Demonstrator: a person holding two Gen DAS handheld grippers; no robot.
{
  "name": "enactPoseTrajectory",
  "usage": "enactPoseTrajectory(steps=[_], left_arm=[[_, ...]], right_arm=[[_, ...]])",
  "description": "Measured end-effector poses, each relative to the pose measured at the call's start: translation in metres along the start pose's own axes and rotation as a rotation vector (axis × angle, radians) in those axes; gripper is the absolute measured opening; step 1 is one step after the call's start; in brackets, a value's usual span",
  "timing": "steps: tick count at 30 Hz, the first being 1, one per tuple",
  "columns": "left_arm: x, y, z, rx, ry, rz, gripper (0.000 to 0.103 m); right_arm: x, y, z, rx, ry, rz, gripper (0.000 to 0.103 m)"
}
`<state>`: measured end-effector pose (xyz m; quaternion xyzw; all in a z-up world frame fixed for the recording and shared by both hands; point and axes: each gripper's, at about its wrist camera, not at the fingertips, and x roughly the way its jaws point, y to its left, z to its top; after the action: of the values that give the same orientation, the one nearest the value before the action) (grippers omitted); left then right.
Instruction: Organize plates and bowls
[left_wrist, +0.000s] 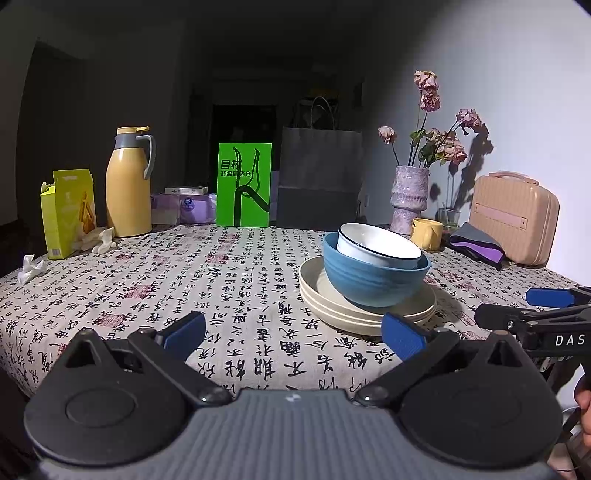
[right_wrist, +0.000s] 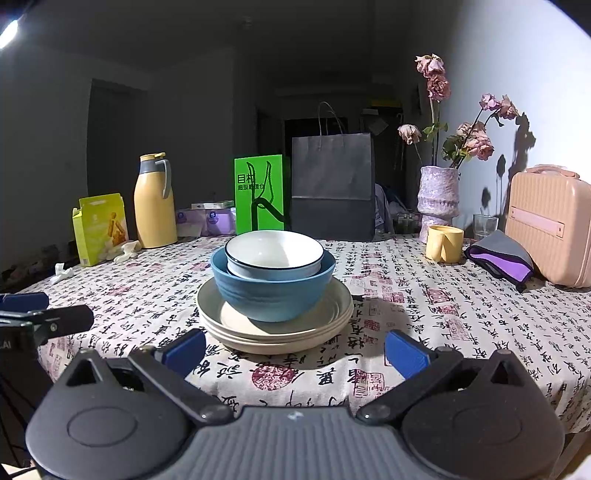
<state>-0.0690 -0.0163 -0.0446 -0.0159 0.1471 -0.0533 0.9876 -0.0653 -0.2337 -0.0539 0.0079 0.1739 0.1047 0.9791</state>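
A white bowl with a dark rim sits inside a blue bowl, which rests on a stack of cream plates on the patterned tablecloth. The same stack shows in the left wrist view: white bowl, blue bowl, plates. My right gripper is open and empty, just in front of the plates. My left gripper is open and empty, left of the stack, its right finger near the plates' front rim. The right gripper also shows in the left wrist view.
Along the table's back stand a yellow box, a yellow thermos, a green box, a dark paper bag, a vase of dried flowers, a yellow mug, a glass, a folded cloth and a pink case.
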Motion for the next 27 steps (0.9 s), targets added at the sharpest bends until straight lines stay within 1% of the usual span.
enactPoseTrajectory(steps=[27], left_arm=[[0.0004, -0.0007, -0.0002, -0.001, 0.003, -0.005, 0.103]], right_arm=[[-0.0006, 0.0023, -0.0005, -0.001, 0.001, -0.001, 0.103]])
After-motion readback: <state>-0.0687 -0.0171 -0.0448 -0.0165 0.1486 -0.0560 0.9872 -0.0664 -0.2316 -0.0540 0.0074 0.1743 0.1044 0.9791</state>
